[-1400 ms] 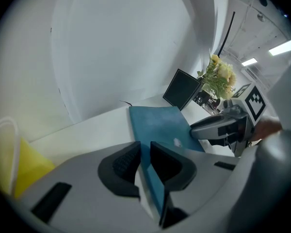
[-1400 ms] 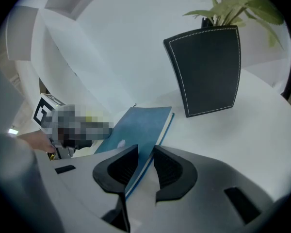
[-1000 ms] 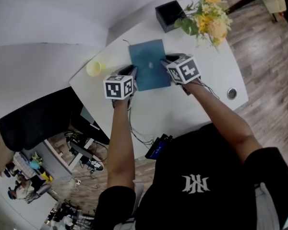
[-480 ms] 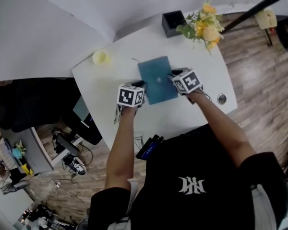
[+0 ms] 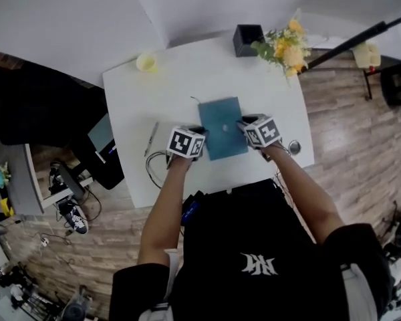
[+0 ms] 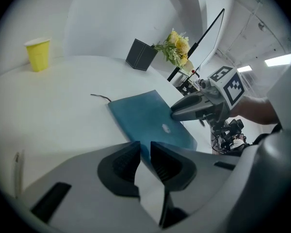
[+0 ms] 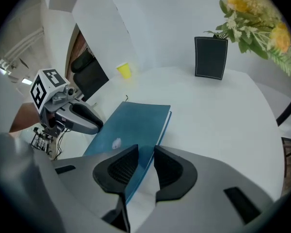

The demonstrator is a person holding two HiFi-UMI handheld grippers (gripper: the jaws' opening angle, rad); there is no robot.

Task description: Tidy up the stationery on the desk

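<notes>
A white surface (image 5: 187, 85) with a rounded outline stands against a white wall, on a wood-plank floor (image 5: 347, 132). A dark piece of furniture (image 5: 40, 105) stands off its left end.

The blue notebook (image 5: 222, 127) lies flat-side up toward the near middle of the surface, a small pale mark on its cover. The left claw (image 5: 199, 131) is closed on its left edge and the right claw (image 5: 242, 123) on its right edge, each with the cover pinched between narrow-set jaws. Whether the book is lifted clear of the surface cannot be told.

A yellow cup (image 5: 146, 61) stands at the far left corner, well apart from the book. A black box (image 5: 247, 40) sits at the far edge with a bunch of yellow flowers (image 5: 285, 47) just beside it. A pen (image 5: 151, 138) lies left of the left claw, and a round metal grommet (image 5: 294, 146) shows near the right end. Nothing stands between the book and these things.

The head view alone shows the pen, the grommet and the person's black shirt. The left gripper view shows a thin dark cord (image 6: 99, 97) trailing from the book's far corner. The right gripper view shows the book's open side edge (image 7: 164, 126)
</notes>
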